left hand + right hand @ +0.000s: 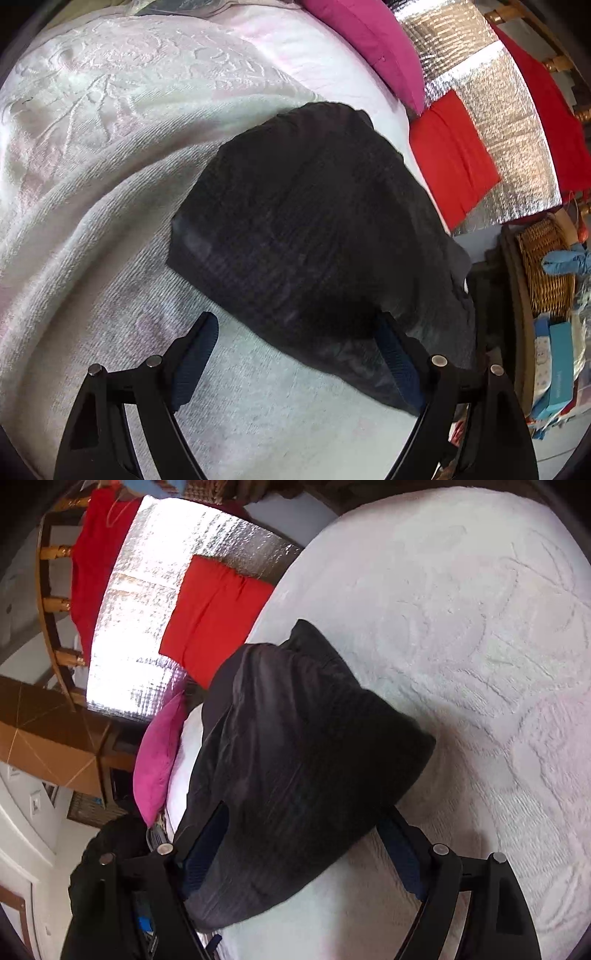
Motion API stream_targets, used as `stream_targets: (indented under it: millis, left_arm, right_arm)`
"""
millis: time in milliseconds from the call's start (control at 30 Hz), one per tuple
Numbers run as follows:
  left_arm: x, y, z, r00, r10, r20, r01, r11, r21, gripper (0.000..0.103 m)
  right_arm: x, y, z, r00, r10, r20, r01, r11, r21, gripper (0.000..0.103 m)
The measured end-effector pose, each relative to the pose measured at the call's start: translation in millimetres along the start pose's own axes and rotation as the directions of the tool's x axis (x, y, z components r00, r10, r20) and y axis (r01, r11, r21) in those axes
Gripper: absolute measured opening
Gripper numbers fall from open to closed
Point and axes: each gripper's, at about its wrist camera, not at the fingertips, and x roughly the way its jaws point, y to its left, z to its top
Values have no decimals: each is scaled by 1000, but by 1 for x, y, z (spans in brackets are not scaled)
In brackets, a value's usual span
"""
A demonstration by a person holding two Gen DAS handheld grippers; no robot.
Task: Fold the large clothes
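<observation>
A black garment point(317, 229) lies folded into a compact bundle on the white bedspread point(92, 184). My left gripper point(295, 325) is open above the bundle's near edge; its right finger touches or overlaps the cloth, its left finger is over bare bedspread. In the right wrist view the same black garment point(295, 760) lies on the bedspread point(480, 646). My right gripper point(306, 819) is open, its jaws standing on either side of the bundle's near end, the cloth between them.
A pink pillow point(373, 44) and a red cloth point(450, 155) lie by the bed's far edge against a silver foil mat point(513, 122). A wicker basket point(546, 266) and boxes stand on the right. The left gripper's body point(122, 886) shows low left.
</observation>
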Motion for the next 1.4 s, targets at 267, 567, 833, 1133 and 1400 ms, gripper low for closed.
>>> stream_targets:
  millis: [267, 567, 833, 1133, 1400]
  left_arm:
    - [27, -15, 16, 999, -33, -4, 33, 999, -27, 88]
    - [39, -17, 33, 998, -54, 9, 54, 998, -42, 56]
    - [31, -25, 38, 999, -20, 45, 18, 999, 32, 36]
    - [5, -21, 16, 999, 32, 39, -36, 995, 94, 33]
    - [-25, -17, -44, 998, 66, 7, -66, 982, 178, 33]
  right_arm:
    - [24, -5, 15, 997, 2, 74, -3, 1000, 17, 84]
    - [17, 15, 14, 990, -57, 128, 68, 994, -88, 41]
    - [-6, 32, -6, 983, -99, 156, 124, 980, -158, 36]
    - [-46, 25, -37, 982, -114, 149, 138, 976, -165, 35]
    - [-102, -12, -65, 978, -115, 172, 138, 982, -127, 35]
